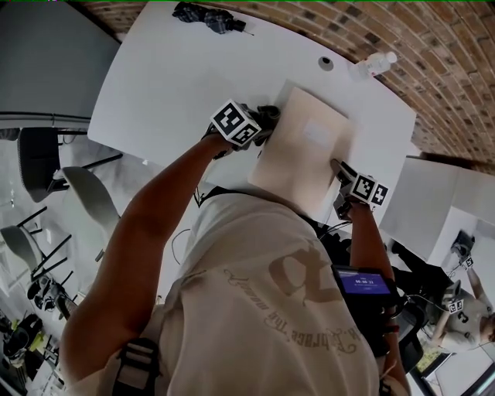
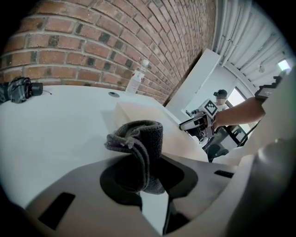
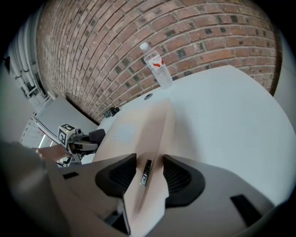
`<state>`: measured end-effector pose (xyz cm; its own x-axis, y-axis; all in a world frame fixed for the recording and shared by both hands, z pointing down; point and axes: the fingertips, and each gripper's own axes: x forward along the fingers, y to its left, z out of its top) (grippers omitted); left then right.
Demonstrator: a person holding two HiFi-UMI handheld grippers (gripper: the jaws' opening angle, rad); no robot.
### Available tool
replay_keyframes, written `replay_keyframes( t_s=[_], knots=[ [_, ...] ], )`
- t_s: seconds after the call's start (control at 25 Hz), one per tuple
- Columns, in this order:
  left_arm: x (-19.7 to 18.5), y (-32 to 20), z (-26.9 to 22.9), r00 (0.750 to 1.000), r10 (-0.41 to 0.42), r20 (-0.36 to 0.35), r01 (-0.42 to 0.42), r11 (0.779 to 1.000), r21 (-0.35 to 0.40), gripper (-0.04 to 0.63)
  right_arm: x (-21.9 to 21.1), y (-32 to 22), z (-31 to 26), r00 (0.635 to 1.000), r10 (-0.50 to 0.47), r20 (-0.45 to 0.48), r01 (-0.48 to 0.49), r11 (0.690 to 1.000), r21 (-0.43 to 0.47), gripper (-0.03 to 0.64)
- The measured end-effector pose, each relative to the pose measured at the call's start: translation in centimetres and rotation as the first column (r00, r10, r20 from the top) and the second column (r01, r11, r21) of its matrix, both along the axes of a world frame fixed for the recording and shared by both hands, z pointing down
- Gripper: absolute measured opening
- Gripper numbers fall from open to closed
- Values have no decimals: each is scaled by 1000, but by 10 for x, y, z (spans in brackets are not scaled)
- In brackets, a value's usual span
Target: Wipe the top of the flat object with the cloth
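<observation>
A flat beige case (image 1: 300, 155) lies on the white table (image 1: 170, 85). My left gripper (image 1: 265, 122) is at the case's left edge, shut on a bunched dark grey cloth (image 2: 139, 139) that sticks out past the jaws. The cloth (image 1: 268, 116) sits level with the edge of the case (image 2: 138, 113); I cannot tell whether it touches. My right gripper (image 1: 341, 172) is at the right edge. In the right gripper view its jaws (image 3: 147, 173) are closed on the edge of the case (image 3: 134, 134), a pad on each side of a small metal clasp (image 3: 145, 171).
A clear plastic bottle (image 1: 376, 63) lies at the table's far side by the brick wall. A dark bundled thing (image 1: 207, 17) rests at the far left end. A round cable hole (image 1: 326, 63) sits behind the case. Chairs (image 1: 89, 197) stand left of the table.
</observation>
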<state>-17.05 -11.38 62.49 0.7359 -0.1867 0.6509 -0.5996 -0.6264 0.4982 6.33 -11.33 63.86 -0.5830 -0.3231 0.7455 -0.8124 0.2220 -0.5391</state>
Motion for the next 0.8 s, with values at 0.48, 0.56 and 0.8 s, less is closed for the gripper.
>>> replay_keyframes(
  t_s=[0.48,0.56,0.8],
  knots=[
    [-2,61,-1,999,35,24,-35,999,8,100,2,0,0,999,43,-11,-43,999,30,190],
    [-2,71,-2,1000,14,19,-14,1000,6,100,2,0,0,999,46,-14,-46,998,36,190],
    [-4,94,-7,1000,-23,22,23,1000,2,100,1,-2,-1,999,36,-18,-35,998,53,190]
  ],
)
